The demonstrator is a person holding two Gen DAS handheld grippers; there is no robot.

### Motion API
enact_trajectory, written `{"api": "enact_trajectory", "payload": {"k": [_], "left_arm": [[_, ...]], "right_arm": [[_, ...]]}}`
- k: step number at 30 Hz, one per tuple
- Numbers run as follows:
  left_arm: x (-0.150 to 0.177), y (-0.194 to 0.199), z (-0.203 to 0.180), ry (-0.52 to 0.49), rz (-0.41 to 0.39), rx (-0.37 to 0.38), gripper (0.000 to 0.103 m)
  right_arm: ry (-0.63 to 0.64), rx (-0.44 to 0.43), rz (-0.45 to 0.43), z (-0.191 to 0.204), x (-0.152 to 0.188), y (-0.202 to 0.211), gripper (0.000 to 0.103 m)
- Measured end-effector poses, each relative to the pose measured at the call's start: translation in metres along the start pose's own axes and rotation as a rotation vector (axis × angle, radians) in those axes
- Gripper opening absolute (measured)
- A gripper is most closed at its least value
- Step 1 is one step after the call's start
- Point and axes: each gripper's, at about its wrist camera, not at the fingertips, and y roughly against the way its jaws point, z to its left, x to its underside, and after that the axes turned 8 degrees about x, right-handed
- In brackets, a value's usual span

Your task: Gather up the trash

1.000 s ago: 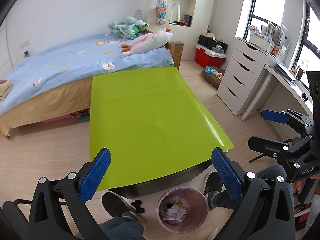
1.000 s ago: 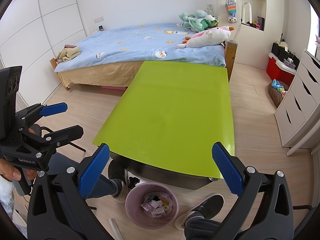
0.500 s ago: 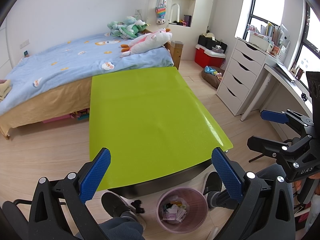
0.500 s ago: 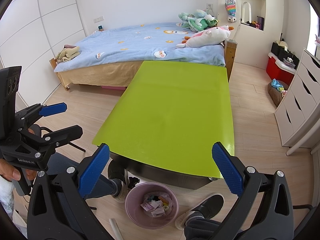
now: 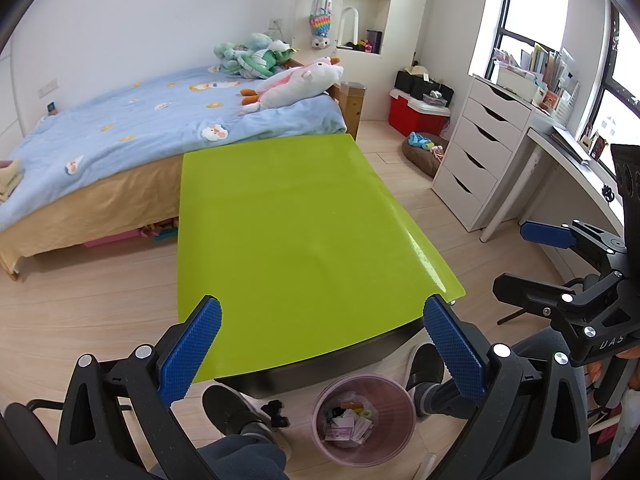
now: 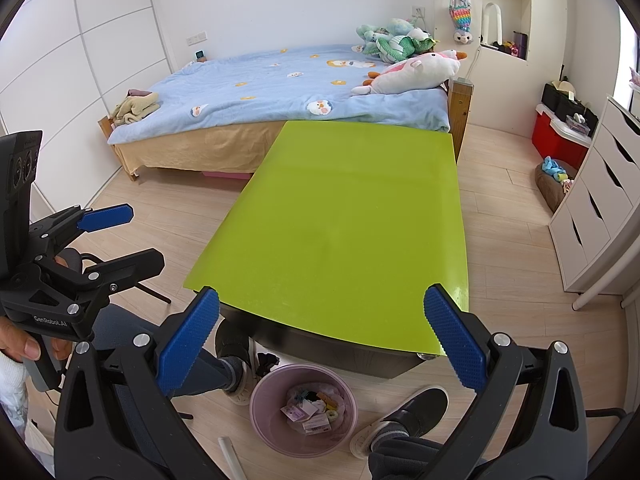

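left gripper point(image 5: 322, 344): held wide apart, nothing between the pads, raised over the near edge of the green table point(image 5: 296, 232) | right gripper point(image 6: 320, 340): likewise spread, gripping nothing | pink bin point(image 6: 303, 408): on the floor under the near table edge, between two shoes; paper scraps and wrappers point(image 6: 310, 410) inside | table top bare

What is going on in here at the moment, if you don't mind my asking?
A seated person holds a gripper in each hand above a green table. The left gripper and the right gripper are both open and hold nothing. A pink bin on the floor between the person's feet already holds scraps of trash.
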Motion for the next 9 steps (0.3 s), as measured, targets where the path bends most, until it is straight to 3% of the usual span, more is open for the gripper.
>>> {"api": "enact_trajectory", "payload": {"k": [9], "left_arm": [[0.0045, -0.002, -0.0019, -0.009, 0.004, -0.022, 0.097]], "right_arm": [[0.001, 0.0, 0.001, -0.0007, -0.0011, 0.0003, 0.1]]}}
